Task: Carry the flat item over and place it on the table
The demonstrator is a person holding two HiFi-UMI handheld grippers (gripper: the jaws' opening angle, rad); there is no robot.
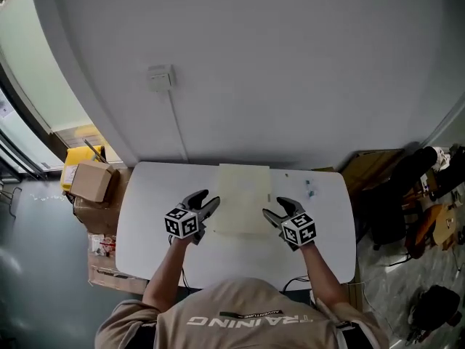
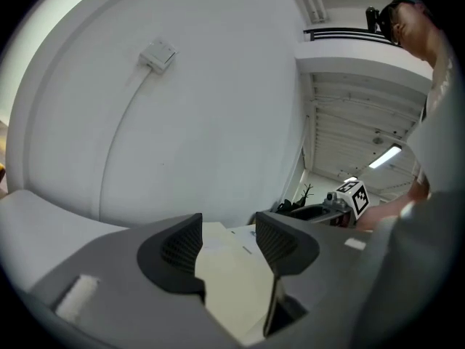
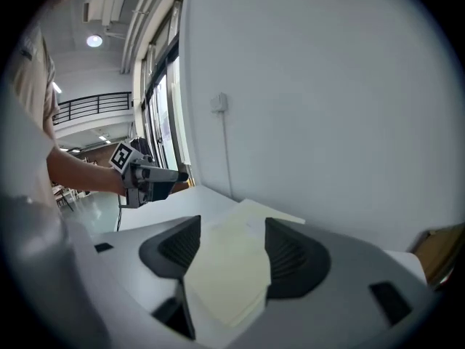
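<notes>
Both spread-jawed and empty, the left gripper [image 1: 205,201] sits at the flat item's [image 1: 243,198] 9 o'clock, the right gripper [image 1: 278,209] at 3, equally near.

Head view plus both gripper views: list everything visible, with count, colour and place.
flat sheet: one, pale cream, lying on the table's middle, toward the wall
table: one, white, against the wall
small items: a couple, bluish, on the table right of the sheet; too small to identify
wall box: one, white, on the wall, cable running down from it
cardboard boxes: at least two, brown, on the floor left of the table
dark bags: several, black, right of the table
shirt: one, beige, bottom of the head view
left gripper: one, grey, at the sheet's left edge, jaws apart
right gripper: one, grey, at the sheet's right edge, jaws apart
</notes>
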